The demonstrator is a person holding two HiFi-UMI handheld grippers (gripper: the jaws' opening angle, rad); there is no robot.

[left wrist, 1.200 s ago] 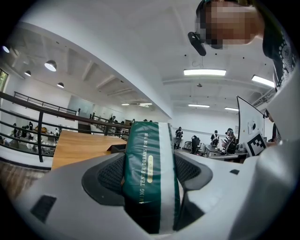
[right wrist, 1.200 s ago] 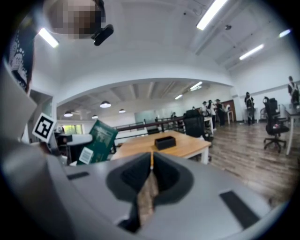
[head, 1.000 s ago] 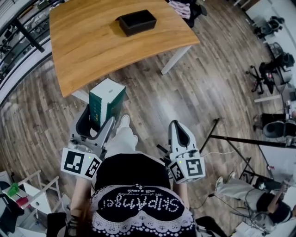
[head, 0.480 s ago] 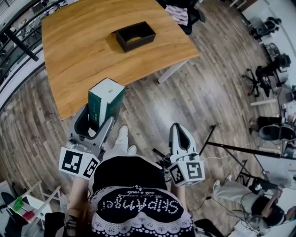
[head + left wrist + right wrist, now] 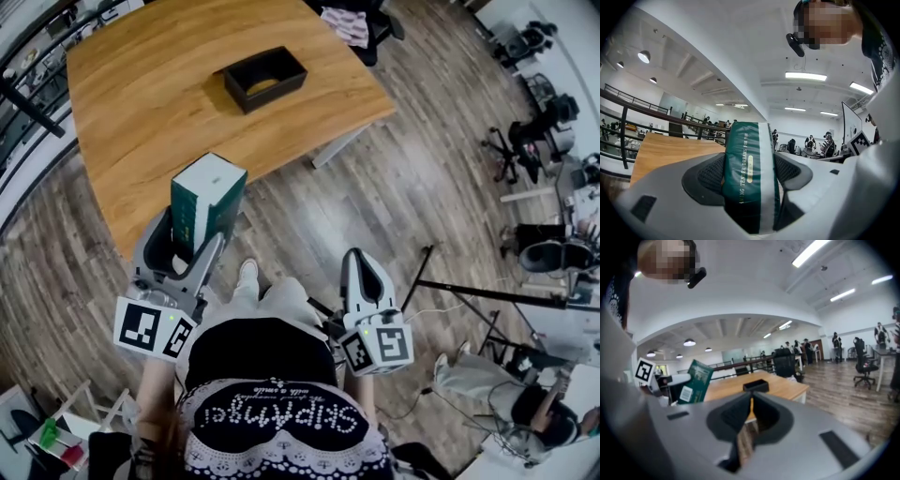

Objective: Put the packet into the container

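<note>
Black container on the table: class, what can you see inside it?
From the head view, the black container on the table shows only a tan patch inside; its walls cover the floor's edges. The packet is not there: the left claw clamps it.

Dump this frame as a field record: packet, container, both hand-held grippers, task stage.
left hand-held gripper: shut on packet
right hand-held gripper: shut, nothing between the jaws
packet: green and white, upright, held in the air by the table's near edge
container: black open tray, on the wooden table, towards its far side
task stage: packet held, not yet in container
</note>
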